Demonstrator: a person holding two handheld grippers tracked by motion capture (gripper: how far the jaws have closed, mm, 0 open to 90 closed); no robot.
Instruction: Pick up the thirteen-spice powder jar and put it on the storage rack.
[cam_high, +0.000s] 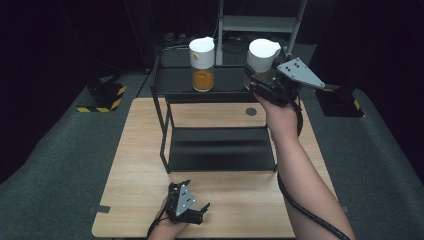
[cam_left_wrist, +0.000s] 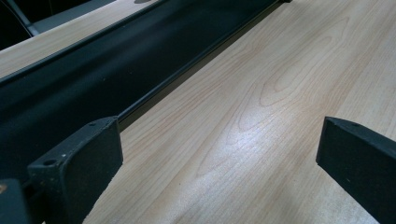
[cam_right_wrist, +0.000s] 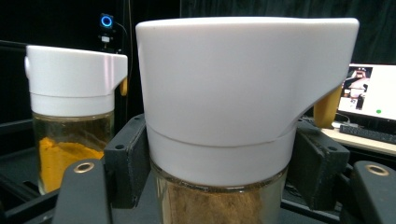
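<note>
Nearest the camera, the left gripper (cam_high: 186, 206) is rested on the counter (cam_high: 240, 200), fingers apart on nothing; the brown-powder jar (cam_right_wrist: 224, 121) is clamped by the right gripper (cam_high: 263, 84) over the rack's top shelf (cam_high: 175, 80); the orange-powder jar (cam_high: 202, 64) could be knocked if swung sideways.

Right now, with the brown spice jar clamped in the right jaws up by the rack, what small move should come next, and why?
Probably lower the brown spice jar straight onto the rack's top shelf, beside the orange jar. The right gripper grips it below the white lid, near that shelf, and the spot next to the orange jar looks free. Whether it already rests there is unclear.
</note>
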